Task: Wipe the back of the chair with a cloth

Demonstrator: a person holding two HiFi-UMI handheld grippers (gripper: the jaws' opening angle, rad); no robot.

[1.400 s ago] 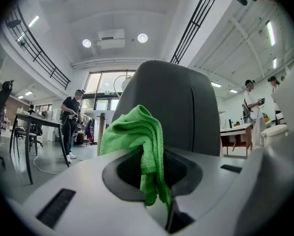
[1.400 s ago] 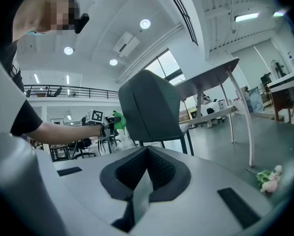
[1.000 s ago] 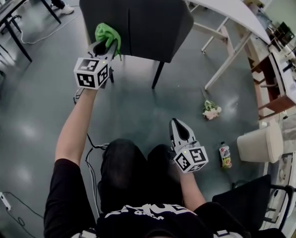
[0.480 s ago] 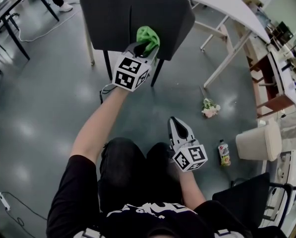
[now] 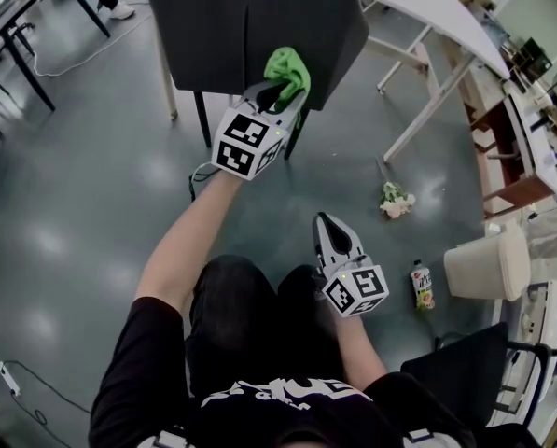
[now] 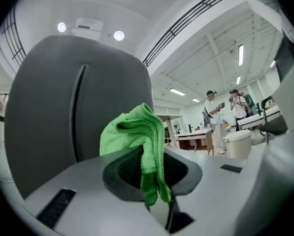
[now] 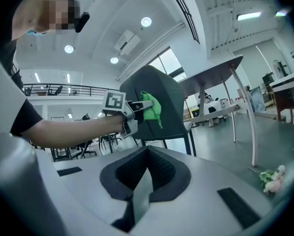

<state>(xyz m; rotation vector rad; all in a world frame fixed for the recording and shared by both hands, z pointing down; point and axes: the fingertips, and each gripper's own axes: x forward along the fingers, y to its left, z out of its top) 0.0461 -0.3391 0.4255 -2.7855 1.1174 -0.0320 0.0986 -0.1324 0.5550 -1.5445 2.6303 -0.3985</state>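
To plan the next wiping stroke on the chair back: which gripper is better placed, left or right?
Left. The left gripper is shut on the green cloth and holds it at the chair back. The right gripper is shut, empty, and low near the person's lap, away from the chair.

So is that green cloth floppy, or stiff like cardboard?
Probably floppy: the green cloth bunches in folds, and one end droops between the jaws of the left gripper shut on it. Likely light too, since that one pinch holds it up. Pushed on the chair back, it would probably squash flat rather than keep its shape.
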